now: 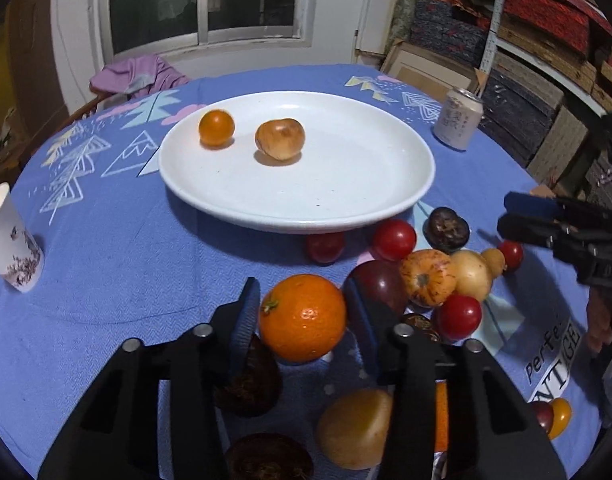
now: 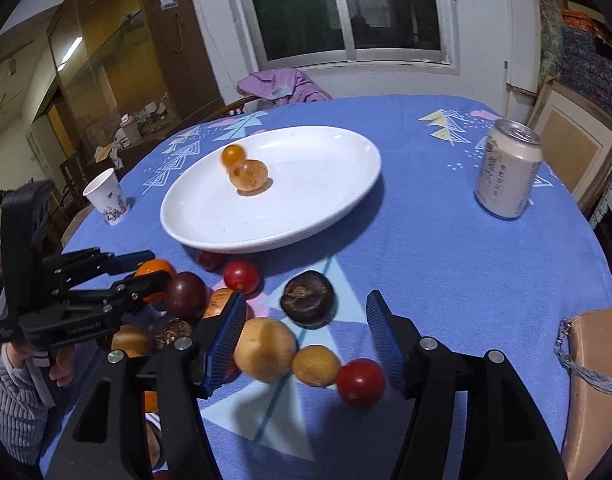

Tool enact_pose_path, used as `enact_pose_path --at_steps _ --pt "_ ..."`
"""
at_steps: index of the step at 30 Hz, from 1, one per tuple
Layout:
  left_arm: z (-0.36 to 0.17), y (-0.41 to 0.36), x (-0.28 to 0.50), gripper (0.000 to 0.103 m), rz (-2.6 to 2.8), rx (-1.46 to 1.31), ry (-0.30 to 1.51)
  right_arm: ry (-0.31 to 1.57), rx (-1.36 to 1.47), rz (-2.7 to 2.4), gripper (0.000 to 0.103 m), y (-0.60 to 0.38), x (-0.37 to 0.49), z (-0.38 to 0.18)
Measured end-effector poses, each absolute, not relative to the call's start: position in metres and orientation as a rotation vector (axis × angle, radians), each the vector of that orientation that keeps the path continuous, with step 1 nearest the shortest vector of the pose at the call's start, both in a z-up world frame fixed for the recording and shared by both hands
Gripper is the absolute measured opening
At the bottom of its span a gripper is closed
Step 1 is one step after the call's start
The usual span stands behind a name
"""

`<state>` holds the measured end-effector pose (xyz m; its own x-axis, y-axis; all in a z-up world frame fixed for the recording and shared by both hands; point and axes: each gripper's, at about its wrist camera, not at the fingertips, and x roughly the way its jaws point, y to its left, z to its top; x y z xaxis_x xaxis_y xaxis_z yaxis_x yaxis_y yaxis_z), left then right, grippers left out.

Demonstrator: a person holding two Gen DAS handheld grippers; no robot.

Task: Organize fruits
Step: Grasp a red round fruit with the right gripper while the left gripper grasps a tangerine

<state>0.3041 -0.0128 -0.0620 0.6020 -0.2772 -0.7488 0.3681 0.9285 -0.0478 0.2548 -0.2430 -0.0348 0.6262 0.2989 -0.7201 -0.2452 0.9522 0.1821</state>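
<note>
Left wrist: left gripper (image 1: 302,312) jaws straddle orange (image 1: 302,317), stem leftward | right gripper (image 2: 306,344) jaws wide

White wall (image 2: 477,20) at the back with a dark sliding window (image 2: 345,4), white frame; purple cloth (image 2: 284,84) draped over a wooden chair back (image 2: 234,106) below it; round table under a blue patterned tablecloth (image 2: 445,260); left side has a tall wooden glass-front cabinet (image 2: 118,52) with ceiling light reflected in the glass; right side has white metal shelving (image 1: 493,12) stacked with red and dark patterned flat boxes (image 1: 545,8), cardboard cartons (image 1: 429,68) on the floor beside it; indoor lighting, dim.
</note>
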Motion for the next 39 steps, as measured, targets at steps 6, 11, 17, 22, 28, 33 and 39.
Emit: enact_pose_path --at_steps 6,11,17,22,28,33,39 --pt "-0.063 -0.015 0.295 0.043 -0.382 0.153 0.834 0.847 0.103 0.264 0.064 -0.271 0.251 -0.037" --pt "-0.065 -0.026 0.28 0.044 -0.357 0.249 0.807 0.871 0.114 0.261 0.064 -0.285 0.241 -0.048" --pt "-0.068 -0.024 0.281 0.045 -0.334 0.235 0.778 0.91 -0.001 0.29 0.062 -0.261 0.232 -0.064" --pt "-0.067 -0.019 0.283 0.044 -0.352 0.2 0.789 0.931 0.007 0.31 0.04 -0.259 0.233 -0.071" --pt "-0.065 -0.012 0.278 0.043 -0.372 0.144 0.798 0.92 0.076 0.321 0.029 -0.271 0.231 -0.067" --pt "-0.061 -0.011 0.272 0.043 -0.36 0.141 0.777 0.897 0.088 0.31 0.029 -0.275 0.23 -0.062" --pt "-0.024 -0.007 0.276 0.043 -0.329 0.121 0.697 0.805 0.144 0.332 0.029 -0.275 0.233 -0.034"
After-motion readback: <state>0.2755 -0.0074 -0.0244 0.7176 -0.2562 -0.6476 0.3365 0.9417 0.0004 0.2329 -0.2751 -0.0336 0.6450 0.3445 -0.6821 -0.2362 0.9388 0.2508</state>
